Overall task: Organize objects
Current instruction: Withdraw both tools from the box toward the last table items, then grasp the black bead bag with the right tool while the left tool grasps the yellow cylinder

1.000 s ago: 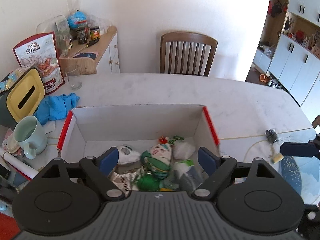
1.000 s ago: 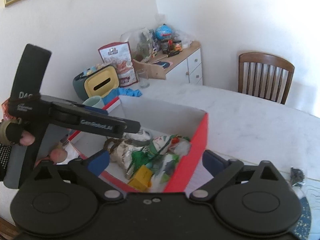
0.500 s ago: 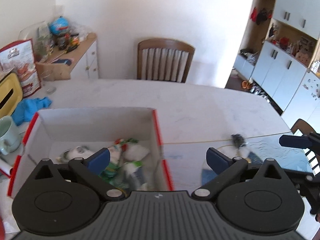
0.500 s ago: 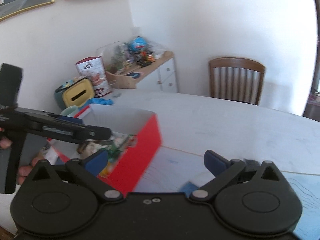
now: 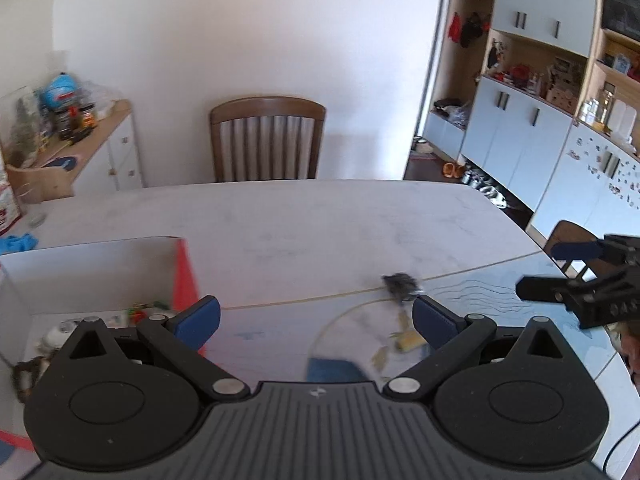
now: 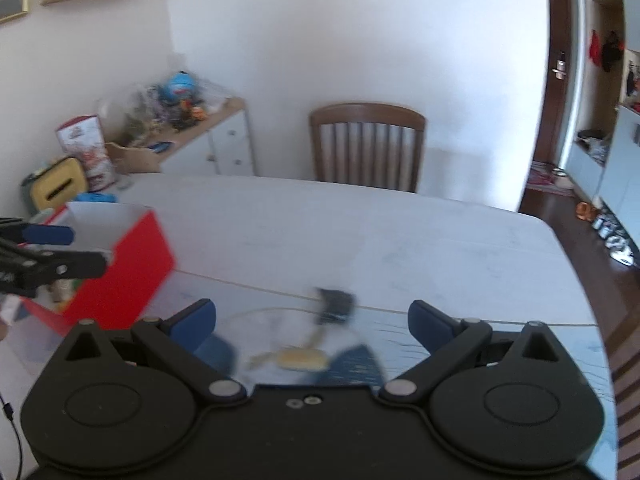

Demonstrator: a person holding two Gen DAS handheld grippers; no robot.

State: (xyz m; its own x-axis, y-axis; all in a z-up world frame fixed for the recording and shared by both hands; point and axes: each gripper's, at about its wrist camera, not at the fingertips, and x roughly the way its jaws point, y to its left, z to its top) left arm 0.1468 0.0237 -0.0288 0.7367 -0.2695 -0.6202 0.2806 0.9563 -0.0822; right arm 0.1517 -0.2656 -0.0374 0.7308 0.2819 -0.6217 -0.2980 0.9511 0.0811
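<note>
**Both grippers spread wide over the mat end of the table, box off to the left**

Left wrist view: left gripper (image 5: 316, 316) is hanging over the table (image 5: 280, 216) with its blue fingers (image 5: 198, 318) spread wide, nothing between them. The red-and-white box (image 5: 185, 276) is sitting at left, its red right wall just beside the left finger; small items are lying inside on its floor, partly hidden by the gripper body. A dark fuzzy object (image 5: 401, 283) is lying on the curved seam where the blue patterned mat (image 5: 500, 292) is meeting the bare tabletop, just ahead of the right finger. A small yellowish piece (image 5: 409, 342) is lying on the mat just below it, near the finger's inner side. Right gripper (image 5: 560, 270) is poking in from the right edge, over the table's right rim, fingers apart. Wide bare tabletop is running from the box to the far edge, where a wooden chair (image 5: 267, 140) is standing.

Right wrist view (blurred): right gripper (image 6: 312, 320) is hovering with fingers (image 6: 430, 322) spread, gripping nothing. The dark object (image 6: 334, 304) and the yellowish piece (image 6: 300, 358) are lying between the fingers on the mat (image 6: 460, 340), both apart from the pads. The box (image 6: 128, 264) is standing at left, well apart from them, open table between. Left gripper (image 6: 60, 250) is reaching in from the left edge in front of the box, fingers apart. The table's right rim is curving close by at right; floor beyond.
</note>
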